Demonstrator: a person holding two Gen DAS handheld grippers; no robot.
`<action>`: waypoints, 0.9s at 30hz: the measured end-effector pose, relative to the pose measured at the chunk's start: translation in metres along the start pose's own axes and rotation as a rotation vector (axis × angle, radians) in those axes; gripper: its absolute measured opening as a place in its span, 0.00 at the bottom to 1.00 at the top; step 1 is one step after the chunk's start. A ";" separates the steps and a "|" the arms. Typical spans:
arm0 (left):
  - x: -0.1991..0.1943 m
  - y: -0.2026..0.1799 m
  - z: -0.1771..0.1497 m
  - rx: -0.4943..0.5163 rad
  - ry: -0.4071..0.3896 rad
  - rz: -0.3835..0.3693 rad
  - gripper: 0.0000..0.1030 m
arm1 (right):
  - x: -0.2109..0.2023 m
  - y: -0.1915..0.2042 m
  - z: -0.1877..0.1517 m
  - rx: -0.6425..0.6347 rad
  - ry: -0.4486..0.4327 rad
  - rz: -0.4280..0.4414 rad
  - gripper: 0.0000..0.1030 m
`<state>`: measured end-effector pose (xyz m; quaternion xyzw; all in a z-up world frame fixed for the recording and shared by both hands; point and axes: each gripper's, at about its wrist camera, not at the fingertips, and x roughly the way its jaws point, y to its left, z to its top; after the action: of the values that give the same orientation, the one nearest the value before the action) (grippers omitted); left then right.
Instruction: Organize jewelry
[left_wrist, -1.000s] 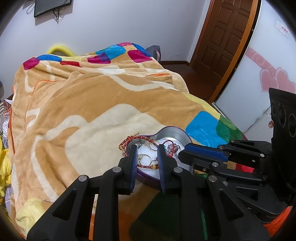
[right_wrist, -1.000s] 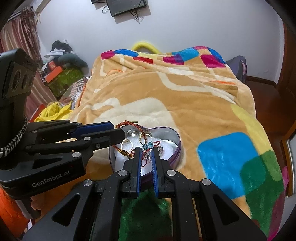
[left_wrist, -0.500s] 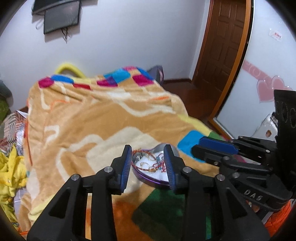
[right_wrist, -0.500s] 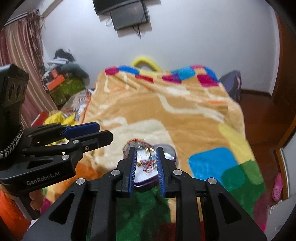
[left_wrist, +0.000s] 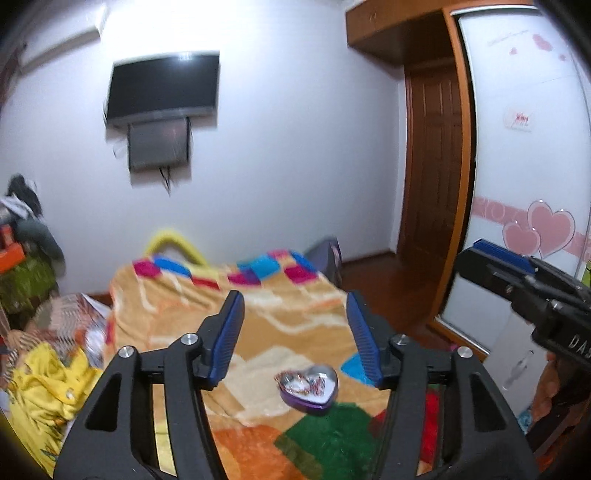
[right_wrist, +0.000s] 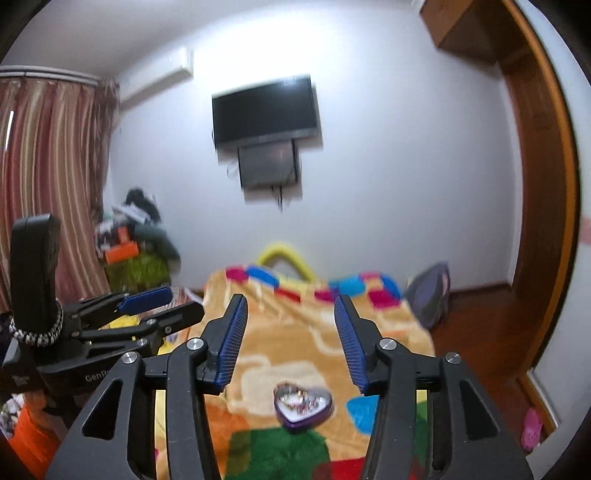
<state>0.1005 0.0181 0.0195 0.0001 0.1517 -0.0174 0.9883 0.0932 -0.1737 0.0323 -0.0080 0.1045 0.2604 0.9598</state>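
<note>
A purple heart-shaped tin holding several bracelets and rings lies on the patterned blanket on the bed; it also shows in the right wrist view. My left gripper is open and empty, raised well above and back from the tin. My right gripper is open and empty, also high above the tin. The right gripper shows at the right edge of the left wrist view, and the left gripper shows at the left of the right wrist view.
A television hangs on the far wall. A yellow cloth and clutter lie left of the bed. A brown door and a white wardrobe with pink hearts stand on the right. A bag sits by the bed's far corner.
Both grippers have opened wide and pulled up and back from the tin, which now looks small and far below. The jewelry stays in the tin.
</note>
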 end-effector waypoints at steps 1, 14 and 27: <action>-0.009 -0.002 0.001 0.005 -0.024 0.010 0.61 | -0.010 0.004 0.003 -0.006 -0.031 -0.010 0.47; -0.077 -0.007 -0.004 -0.030 -0.180 0.057 0.97 | -0.045 0.033 0.002 -0.060 -0.172 -0.153 0.85; -0.086 -0.003 -0.015 -0.054 -0.160 0.073 0.97 | -0.054 0.025 -0.005 -0.029 -0.126 -0.152 0.91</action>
<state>0.0144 0.0181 0.0313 -0.0224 0.0725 0.0226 0.9969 0.0341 -0.1790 0.0393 -0.0134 0.0390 0.1882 0.9813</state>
